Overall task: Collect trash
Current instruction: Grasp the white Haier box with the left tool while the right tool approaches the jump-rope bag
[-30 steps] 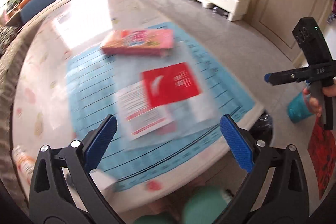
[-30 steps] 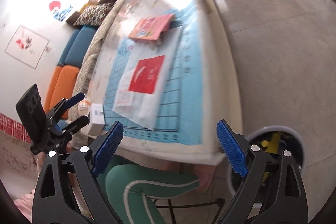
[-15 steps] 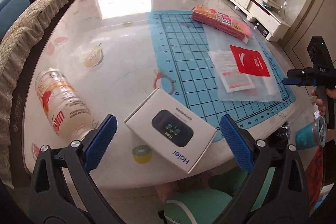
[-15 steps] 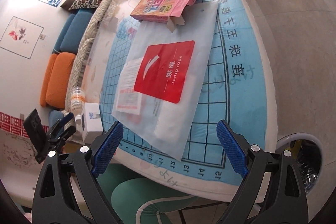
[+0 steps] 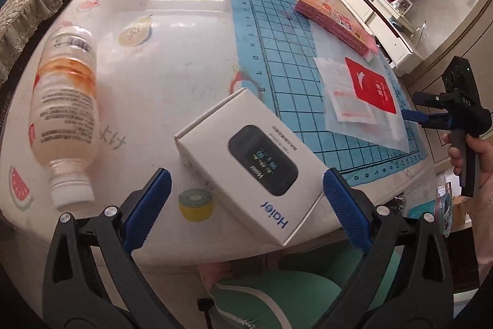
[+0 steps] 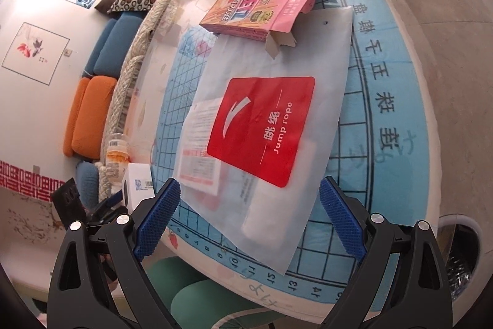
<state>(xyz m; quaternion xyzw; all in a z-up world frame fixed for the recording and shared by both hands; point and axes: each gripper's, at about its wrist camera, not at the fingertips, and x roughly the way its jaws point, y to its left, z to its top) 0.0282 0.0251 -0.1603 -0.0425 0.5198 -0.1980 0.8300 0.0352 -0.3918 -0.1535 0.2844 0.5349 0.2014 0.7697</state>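
You are holding both tongs wide open and empty: the left gripper (image 5: 246,199) is framing the white Haier box (image 5: 246,162) at the table's near edge, the right gripper (image 6: 249,221) the jump rope bag (image 6: 265,125) on the blue mat (image 6: 385,119). Lower squarely, straddling the box's narrower sides before squeezing.

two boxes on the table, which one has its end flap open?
The pink snack box at the far end of the blue mat: its end flap hangs open over the jump-rope bag. The white Haier box looks closed.
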